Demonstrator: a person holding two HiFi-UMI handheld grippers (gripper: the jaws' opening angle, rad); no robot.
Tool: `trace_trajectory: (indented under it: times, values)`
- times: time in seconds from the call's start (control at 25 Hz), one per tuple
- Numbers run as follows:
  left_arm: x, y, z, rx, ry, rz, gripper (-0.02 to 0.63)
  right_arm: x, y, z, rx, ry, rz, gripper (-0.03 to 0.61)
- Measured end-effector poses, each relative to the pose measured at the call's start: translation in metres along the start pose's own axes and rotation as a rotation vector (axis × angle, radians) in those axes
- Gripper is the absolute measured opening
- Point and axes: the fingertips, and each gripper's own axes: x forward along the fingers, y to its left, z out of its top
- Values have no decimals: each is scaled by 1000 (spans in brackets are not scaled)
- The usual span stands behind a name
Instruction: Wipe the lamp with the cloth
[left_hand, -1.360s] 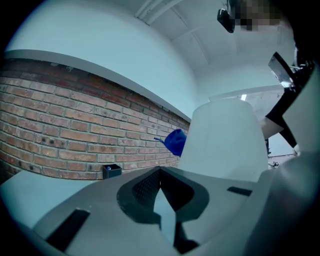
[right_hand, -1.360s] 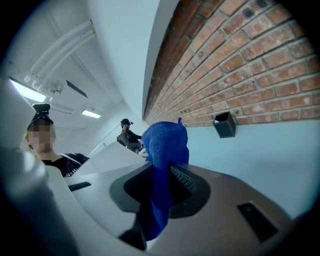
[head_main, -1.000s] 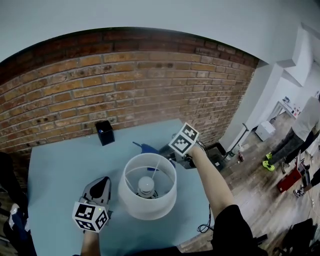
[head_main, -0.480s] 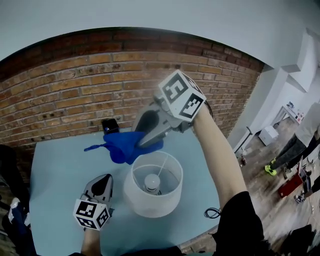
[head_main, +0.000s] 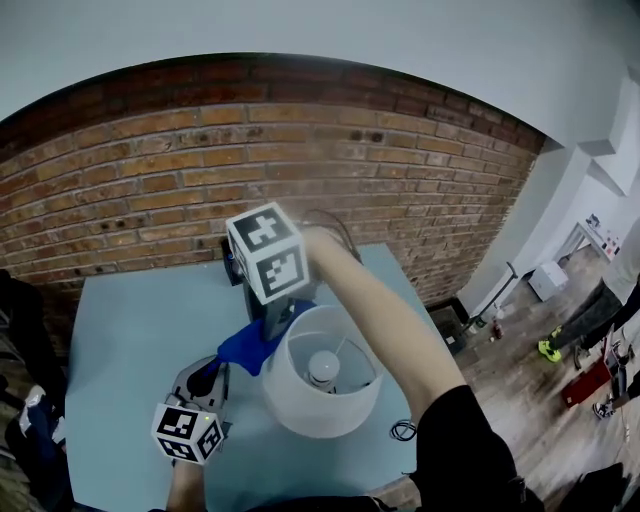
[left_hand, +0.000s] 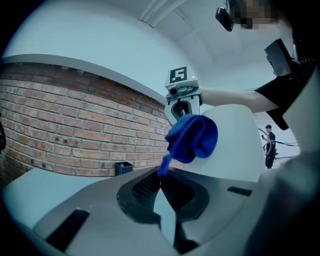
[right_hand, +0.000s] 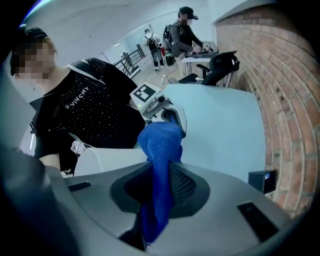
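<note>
The lamp has a white drum shade (head_main: 300, 405) and stands on the light-blue table (head_main: 125, 335), its bulb showing from above. My right gripper (head_main: 276, 322) is shut on the blue cloth (head_main: 250, 347) and holds it against the shade's upper left edge. In the right gripper view the cloth (right_hand: 160, 145) hangs bunched between the jaws, with the shade (right_hand: 105, 160) at the left. My left gripper (head_main: 211, 373) rests low on the table left of the lamp, jaws shut and holding nothing. From the left gripper view, the cloth (left_hand: 192, 137) presses on the shade (left_hand: 235, 145).
A small black box (left_hand: 123, 168) sits on the table near the brick wall (head_main: 150, 190), behind the right gripper. The table's right edge drops to a wood floor (head_main: 510, 350) with a cable. People stand at a distance on the right.
My right gripper lifted the cloth off the table behind the lamp, swung it up and left, then lowered it to the shade's left rim. The left gripper stayed put.
</note>
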Motion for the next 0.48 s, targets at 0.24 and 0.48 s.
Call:
trace_trajectory:
  times: [0.24,0.48]
  values:
    - [-6,15,-20,-24,42,33,9,58,-22,3,-10,142,22,70]
    - [-11,21,-31,-45,59,60,9,92,-36,2,-59,299,-39,71]
